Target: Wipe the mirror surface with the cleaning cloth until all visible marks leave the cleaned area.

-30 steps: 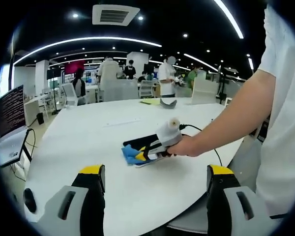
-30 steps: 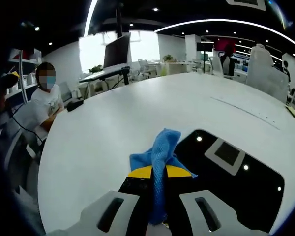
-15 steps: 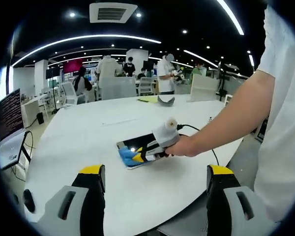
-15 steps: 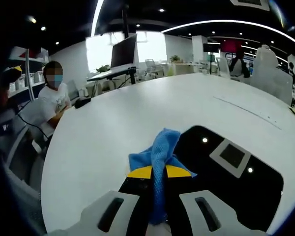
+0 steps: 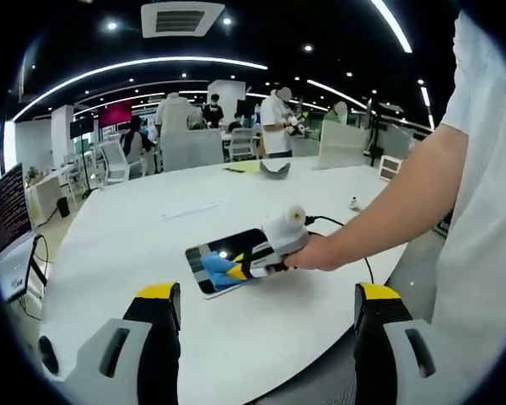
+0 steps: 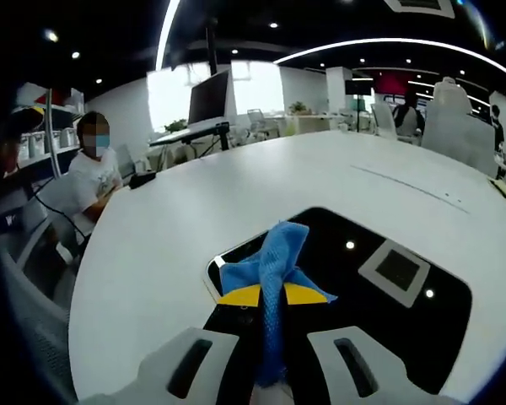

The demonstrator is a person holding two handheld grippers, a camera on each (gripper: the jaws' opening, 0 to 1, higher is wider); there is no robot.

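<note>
Jaws, right gripper [image 6: 272,297]: clamped on the blue cleaning cloth [image 6: 270,263]; cloth pressed on the mirror [image 6: 379,295]
Jaws, left gripper [image 5: 268,308]: spread wide, holding nothing; raised above the white table [image 5: 143,245]
Left gripper view: mirror [image 5: 209,256] flat on table; person's hand [image 5: 316,251] holding right gripper [image 5: 240,267]
Right gripper view: ceiling lights reflected in mirror

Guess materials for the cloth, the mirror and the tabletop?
Cloth: soft blue fabric, probably microfibre; it bunches and folds in the shut right tool. Mirror: glossy flat panel, likely glass with a thin pale rim; it reflects ceiling lights and a vent sharply. Table: white, smooth, slightly satin, likely laminate; only soft sheen, no grain. The left tool is open above the table.
</note>
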